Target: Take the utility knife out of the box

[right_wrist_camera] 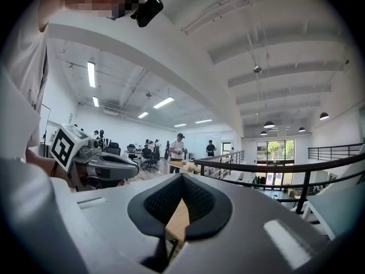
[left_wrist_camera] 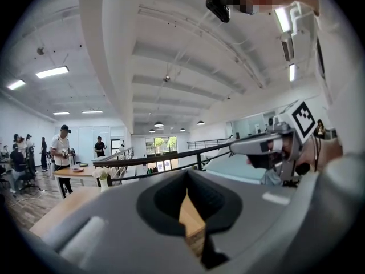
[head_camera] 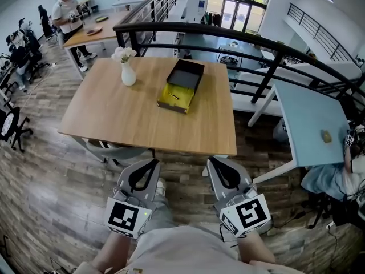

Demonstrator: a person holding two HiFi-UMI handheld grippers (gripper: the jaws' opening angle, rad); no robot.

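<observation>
An open box (head_camera: 181,87) with a black lid and a yellow inside lies on the far right part of the wooden table (head_camera: 120,119). A small dark utility knife (head_camera: 173,96) rests in the yellow half. My left gripper (head_camera: 153,163) and right gripper (head_camera: 212,161) hover side by side just short of the table's near edge, well away from the box. Both are shut with nothing between the jaws. The left gripper view shows its closed jaws (left_wrist_camera: 186,178) with the right gripper (left_wrist_camera: 268,144) beside them. The right gripper view shows its own closed jaws (right_wrist_camera: 182,181).
A white vase of flowers (head_camera: 128,67) stands on the table left of the box. A black railing (head_camera: 228,39) runs behind the table. A pale blue table (head_camera: 311,124) is at the right. A person (head_camera: 69,16) stands at another table far left.
</observation>
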